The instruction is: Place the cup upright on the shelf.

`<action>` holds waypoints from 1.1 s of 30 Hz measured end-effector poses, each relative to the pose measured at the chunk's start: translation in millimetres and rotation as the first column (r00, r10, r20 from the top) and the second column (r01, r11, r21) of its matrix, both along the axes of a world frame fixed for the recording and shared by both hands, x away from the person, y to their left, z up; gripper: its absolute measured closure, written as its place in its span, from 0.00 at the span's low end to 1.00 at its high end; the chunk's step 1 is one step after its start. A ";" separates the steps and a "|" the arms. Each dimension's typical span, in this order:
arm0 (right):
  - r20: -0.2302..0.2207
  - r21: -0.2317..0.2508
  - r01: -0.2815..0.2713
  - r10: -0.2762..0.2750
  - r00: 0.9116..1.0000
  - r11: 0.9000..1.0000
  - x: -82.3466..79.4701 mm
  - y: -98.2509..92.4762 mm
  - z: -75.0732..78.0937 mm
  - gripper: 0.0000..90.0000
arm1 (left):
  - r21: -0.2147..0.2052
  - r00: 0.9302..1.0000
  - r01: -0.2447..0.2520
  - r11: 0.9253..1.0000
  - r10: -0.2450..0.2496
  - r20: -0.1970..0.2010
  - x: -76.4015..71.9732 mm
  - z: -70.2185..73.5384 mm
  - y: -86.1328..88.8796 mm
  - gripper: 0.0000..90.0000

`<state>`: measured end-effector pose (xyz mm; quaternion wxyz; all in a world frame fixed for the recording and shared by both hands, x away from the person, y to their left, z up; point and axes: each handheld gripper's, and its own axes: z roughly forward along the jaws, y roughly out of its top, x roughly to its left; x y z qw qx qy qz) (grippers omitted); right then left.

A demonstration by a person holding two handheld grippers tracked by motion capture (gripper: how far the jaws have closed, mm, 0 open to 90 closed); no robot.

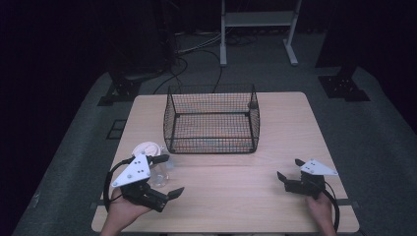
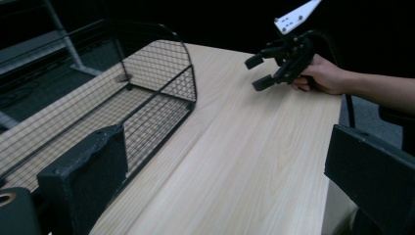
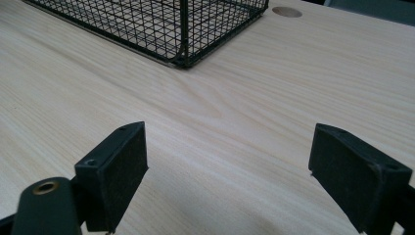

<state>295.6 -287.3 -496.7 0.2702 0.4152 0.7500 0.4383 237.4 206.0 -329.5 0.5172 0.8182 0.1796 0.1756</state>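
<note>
Grippers idle: my left gripper [image 1: 167, 174], jaws wide and empty, sits just beside a clear cup [image 1: 156, 173]; my right gripper [image 1: 289, 169], equally open, is well apart. Basket [image 1: 211, 120] lies ahead of both.

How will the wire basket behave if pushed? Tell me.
Probably light: the wire basket is thin open mesh, empty. Likely stiff, given its thicker frame. Low and wide on the smooth table, it should slide, not tip.

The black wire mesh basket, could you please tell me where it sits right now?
In the high view, the black wire mesh basket stands at the middle of the light wooden table, toward its far edge, beyond both grippers; a clear plastic cup lies near its front-left corner.
</note>
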 end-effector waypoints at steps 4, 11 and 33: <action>0.000 -0.003 -0.001 0.001 1.000 1.000 0.0 0.2 0.0 0.15 | -0.005 1.000 -0.031 0.999 0.031 -0.001 -1.3 5.4 16.7 0.02; 0.001 -0.004 -0.001 0.001 1.000 1.000 0.0 0.2 0.0 0.15 | 0.037 0.996 -0.083 0.996 0.083 0.012 -4.6 9.5 40.1 0.02; 0.005 -0.009 -0.006 0.006 1.000 1.000 -0.3 0.7 0.0 0.15 | 0.042 0.976 -0.206 0.978 0.209 -0.064 25.2 -18.4 94.6 0.02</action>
